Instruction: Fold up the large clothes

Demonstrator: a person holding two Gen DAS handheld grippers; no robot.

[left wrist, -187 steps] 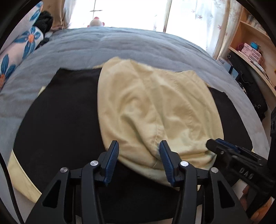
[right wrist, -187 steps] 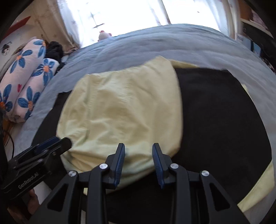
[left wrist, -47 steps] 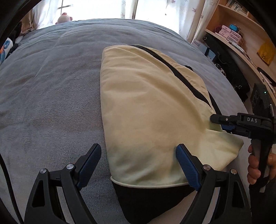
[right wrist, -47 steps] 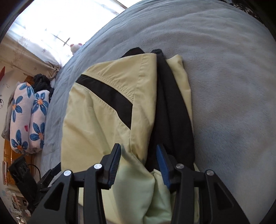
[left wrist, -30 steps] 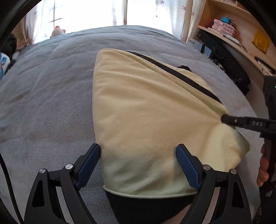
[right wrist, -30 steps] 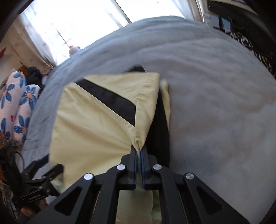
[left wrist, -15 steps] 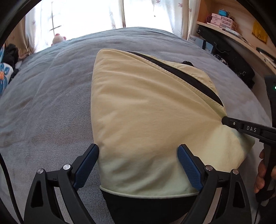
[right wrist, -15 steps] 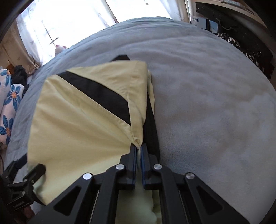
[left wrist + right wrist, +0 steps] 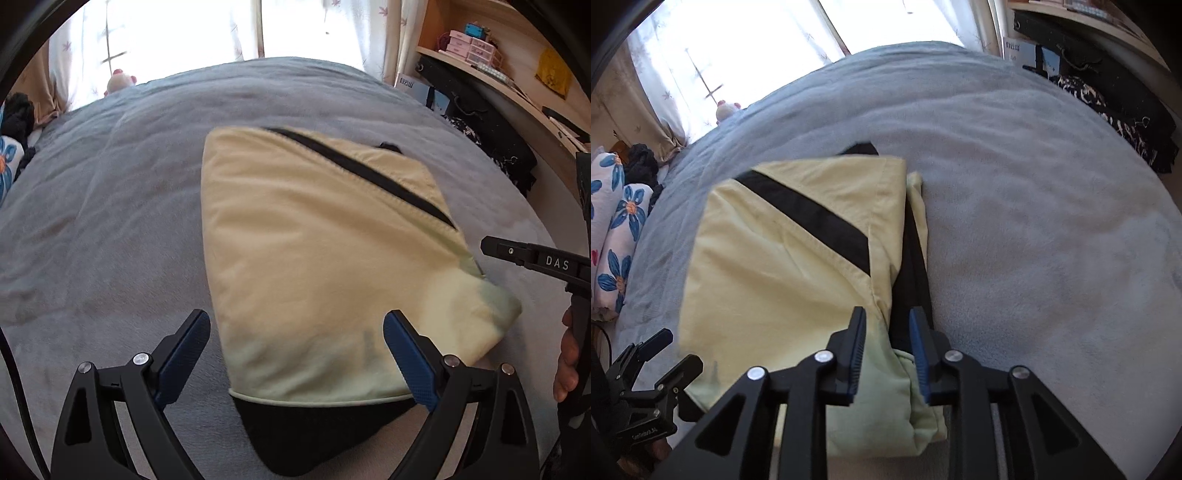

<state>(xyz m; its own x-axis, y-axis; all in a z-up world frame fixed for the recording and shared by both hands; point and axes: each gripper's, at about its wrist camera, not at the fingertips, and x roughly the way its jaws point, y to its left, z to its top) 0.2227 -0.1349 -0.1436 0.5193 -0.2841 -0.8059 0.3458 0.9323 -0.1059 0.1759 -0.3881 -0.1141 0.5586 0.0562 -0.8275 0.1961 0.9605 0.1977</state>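
Right wrist view is showing the right gripper (image 9: 886, 347) opening its jaws, the folded yellow-and-black garment (image 9: 783, 266) lying loose on the grey bed (image 9: 1034, 221), its long axis running away from them. The left gripper (image 9: 295, 354) is hovering spread wide, gripping nothing.

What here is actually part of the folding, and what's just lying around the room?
Part of the job:
- yellow and black garment, folded on the grey blanket
- left claw, wide open over it
- right claw, opening, its pads off the cloth

Just lying about:
- flowered pillows
- small plush toy by the window
- pink boxes on the shelf
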